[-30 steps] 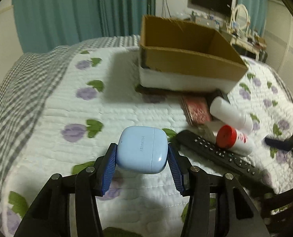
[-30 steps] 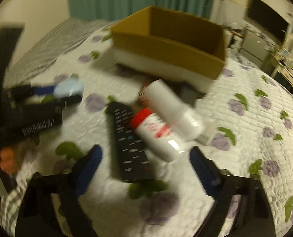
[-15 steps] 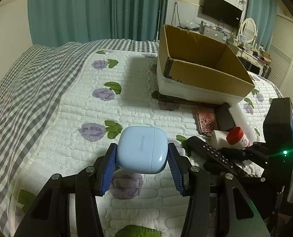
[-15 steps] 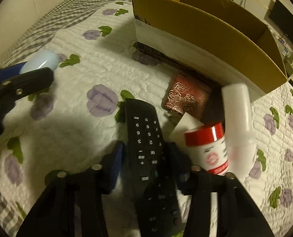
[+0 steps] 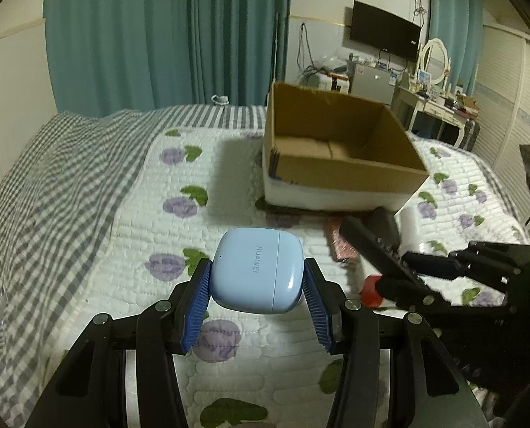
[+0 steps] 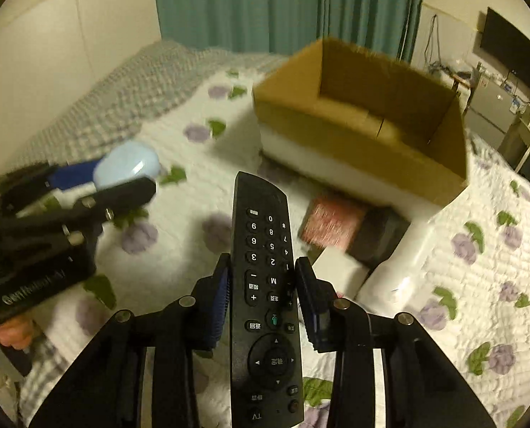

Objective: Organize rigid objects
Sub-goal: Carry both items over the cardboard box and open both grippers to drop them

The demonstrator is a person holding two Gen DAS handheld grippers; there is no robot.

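The remote [image 6: 265, 296] is now lifting off the quilt [image 6: 179, 221], right gripper [image 6: 261, 296] pinching its middle, long axis pointing toward the box [image 6: 364, 149]. Left gripper [image 5: 257, 285] is clamping the earbud case [image 5: 257, 271] above the quilt.

Left gripper [image 5: 257, 281]: low centre of my frame, my blue pads pressed on both sides of a held case.
Right gripper [image 6: 261, 285]: low centre, clamped, seemingly lifted; blurred at right from my left camera.
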